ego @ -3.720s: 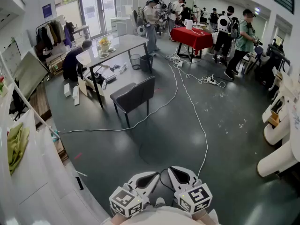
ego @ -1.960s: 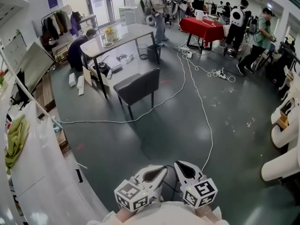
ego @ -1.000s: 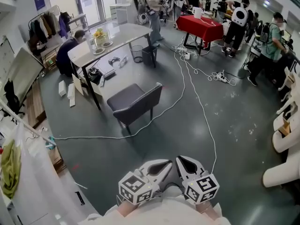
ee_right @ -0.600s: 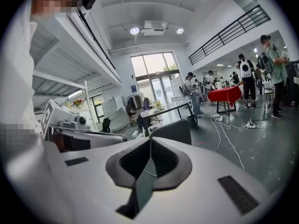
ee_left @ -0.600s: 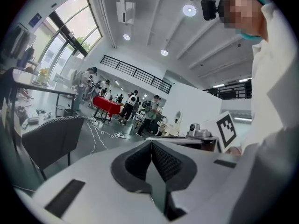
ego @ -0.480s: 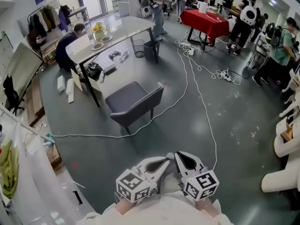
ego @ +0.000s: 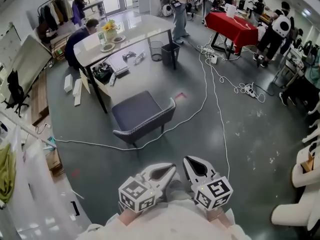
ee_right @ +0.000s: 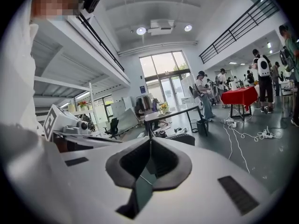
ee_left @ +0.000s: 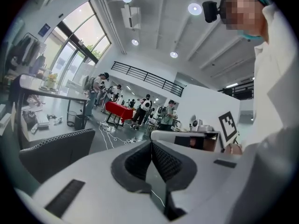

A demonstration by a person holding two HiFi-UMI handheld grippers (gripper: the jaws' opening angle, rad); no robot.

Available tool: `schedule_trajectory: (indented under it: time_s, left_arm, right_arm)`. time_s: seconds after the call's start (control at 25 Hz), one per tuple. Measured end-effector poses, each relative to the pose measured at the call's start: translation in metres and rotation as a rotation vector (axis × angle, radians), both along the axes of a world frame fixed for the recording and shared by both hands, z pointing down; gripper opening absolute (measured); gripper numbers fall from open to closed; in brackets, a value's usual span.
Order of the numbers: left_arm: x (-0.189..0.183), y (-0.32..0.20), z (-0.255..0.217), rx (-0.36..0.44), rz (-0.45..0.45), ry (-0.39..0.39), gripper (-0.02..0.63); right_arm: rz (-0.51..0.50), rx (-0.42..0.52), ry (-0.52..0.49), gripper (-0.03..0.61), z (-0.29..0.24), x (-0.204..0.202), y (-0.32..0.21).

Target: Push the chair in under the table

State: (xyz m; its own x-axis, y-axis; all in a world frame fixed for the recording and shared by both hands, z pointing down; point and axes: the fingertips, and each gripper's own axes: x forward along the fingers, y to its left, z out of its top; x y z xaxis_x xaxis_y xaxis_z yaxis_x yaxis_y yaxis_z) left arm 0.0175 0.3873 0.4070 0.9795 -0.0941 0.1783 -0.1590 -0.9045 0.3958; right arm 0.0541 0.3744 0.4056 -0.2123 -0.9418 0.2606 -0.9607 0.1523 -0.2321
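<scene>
Shows, from the head, one dark chair standing clear of one long table, with two grippers low and side by side, left gripper and right gripper; finds in the left gripper view jaws pressed together on nothing, roughly level; finds the same in the right gripper view, perhaps aimed at the chair.

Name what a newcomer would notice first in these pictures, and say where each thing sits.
The dark grey chair stands alone mid-floor, apart from the long white table beyond it. A white cable snakes across the floor past the chair, and a red-covered table stands at the upper right. At the bottom, the left tool and right tool are both shut and empty.
</scene>
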Motion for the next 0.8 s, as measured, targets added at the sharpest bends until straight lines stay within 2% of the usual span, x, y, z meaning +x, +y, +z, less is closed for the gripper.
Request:
schedule_trajectory:
  time_s: [0.44, 0.6, 0.8]
  left_arm:
    - [0.073, -0.101, -0.011, 0.020, -0.158, 0.008, 0.014]
    - [0.085, -0.120, -0.001, 0.005, -0.231, -0.003, 0.014]
    - [0.089, -0.136, 0.009, -0.018, -0.286, -0.043, 0.014]
  right_arm:
    - [-0.178, 0.011, 0.025, 0.032, -0.009, 0.065, -0.099]
    - [-0.237, -0.001, 0.001, 0.032, 0.002, 0.080, -0.124]
    - [-0.304, -0.018, -0.028, 0.032, 0.009, 0.079, -0.143]
